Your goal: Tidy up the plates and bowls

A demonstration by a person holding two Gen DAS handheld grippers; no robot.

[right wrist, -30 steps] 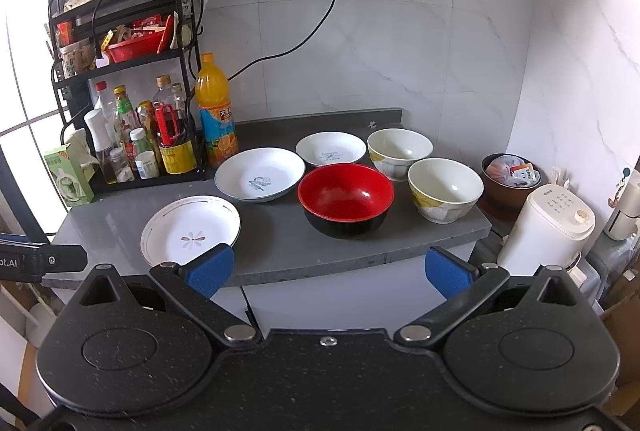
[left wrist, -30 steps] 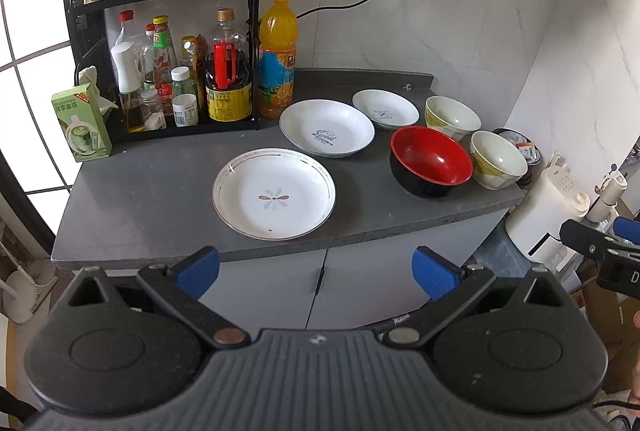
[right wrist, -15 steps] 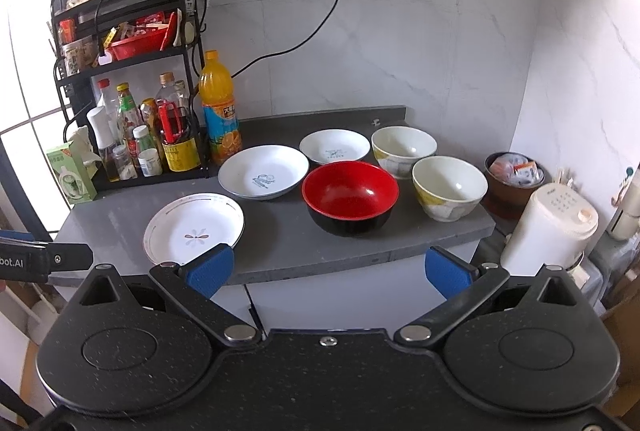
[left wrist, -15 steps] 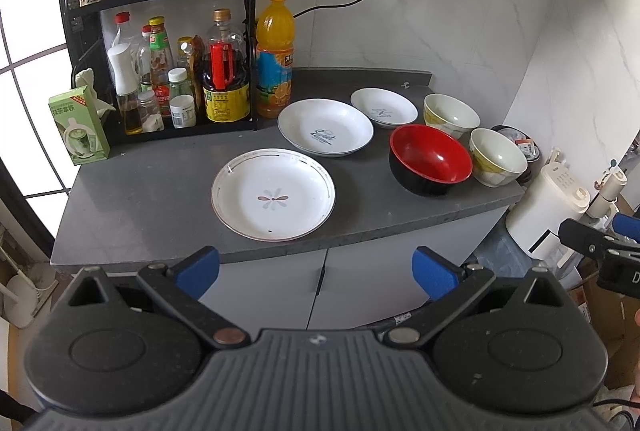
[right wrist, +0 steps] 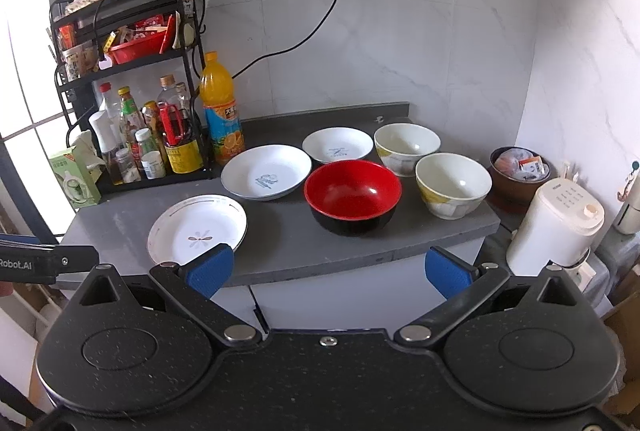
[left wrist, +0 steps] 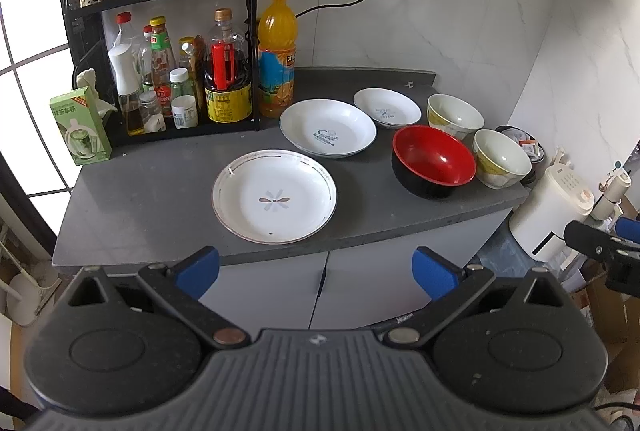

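Since 1 s ago both tools come a bit closer to the table [left wrist: 152, 191]; dishes stay in place. Left tool [left wrist: 316, 269] and right tool [right wrist: 328, 271] both have fingers wide apart, holding nothing, in front of the table edge. Flower plate [left wrist: 274, 195] lies just ahead of left tool; logo plate [left wrist: 328, 133] and small plate [left wrist: 387, 107] are further back. Red bowl [right wrist: 353, 195] is straight ahead of right tool, w/ two cream bowls [right wrist: 453, 184] to its right.

"Sweet" on the middle plate [left wrist: 328, 129] — "Robot.AI" on the left gripper [right wrist: 24, 265] (partly cut off).
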